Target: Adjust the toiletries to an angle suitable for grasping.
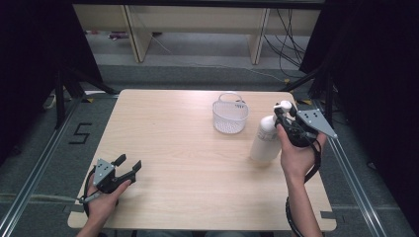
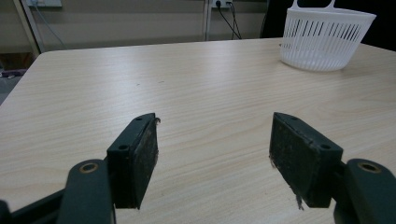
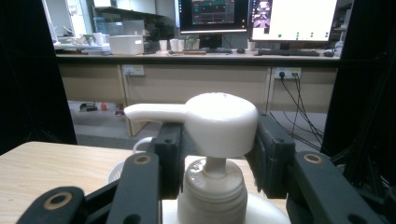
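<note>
A white pump bottle stands upright on the right side of the wooden table. My right gripper is shut on its pump head, one black pad pressed against each side, with the spout pointing left in the right gripper view. The bottle's collar sits just below the jaws. A white slotted basket stands a little to the left of the bottle, farther back. Low over the table's near left corner my left gripper is open, with only bare table between its pads.
The basket is far ahead and to the right in the left gripper view. Black frame legs and cables stand on the floor around the table. A counter with monitors lies beyond the table in the right gripper view.
</note>
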### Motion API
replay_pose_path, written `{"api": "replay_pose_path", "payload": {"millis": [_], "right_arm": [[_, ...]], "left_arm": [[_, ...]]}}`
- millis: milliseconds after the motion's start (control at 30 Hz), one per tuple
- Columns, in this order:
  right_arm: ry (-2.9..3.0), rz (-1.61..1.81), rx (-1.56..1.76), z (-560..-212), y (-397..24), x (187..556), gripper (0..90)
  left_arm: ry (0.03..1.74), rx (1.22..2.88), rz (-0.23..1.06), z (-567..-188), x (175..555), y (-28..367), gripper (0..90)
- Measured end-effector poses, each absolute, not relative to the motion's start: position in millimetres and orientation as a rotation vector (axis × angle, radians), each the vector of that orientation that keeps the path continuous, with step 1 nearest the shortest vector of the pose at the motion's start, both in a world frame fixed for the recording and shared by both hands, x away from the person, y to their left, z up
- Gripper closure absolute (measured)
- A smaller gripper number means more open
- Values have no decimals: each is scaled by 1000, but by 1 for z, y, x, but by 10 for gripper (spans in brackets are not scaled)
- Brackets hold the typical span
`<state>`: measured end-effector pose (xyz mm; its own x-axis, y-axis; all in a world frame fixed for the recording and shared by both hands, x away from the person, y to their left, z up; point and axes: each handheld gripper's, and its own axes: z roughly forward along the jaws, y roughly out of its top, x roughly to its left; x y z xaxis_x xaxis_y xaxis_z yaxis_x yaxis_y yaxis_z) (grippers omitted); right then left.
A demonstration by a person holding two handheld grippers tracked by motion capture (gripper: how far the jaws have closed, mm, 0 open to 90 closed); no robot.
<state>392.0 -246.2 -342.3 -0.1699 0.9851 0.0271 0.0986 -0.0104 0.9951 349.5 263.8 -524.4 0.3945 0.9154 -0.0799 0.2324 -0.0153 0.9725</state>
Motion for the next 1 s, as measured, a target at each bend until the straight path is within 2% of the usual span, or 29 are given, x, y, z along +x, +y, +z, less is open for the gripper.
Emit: {"api": "replay_pose_path", "payload": {"millis": [1000], "right_arm": [[1395, 1353, 1165, -323, -226, 403, 601]], "left_arm": [[1082, 1527, 751, -524, 349, 264, 319]]}}
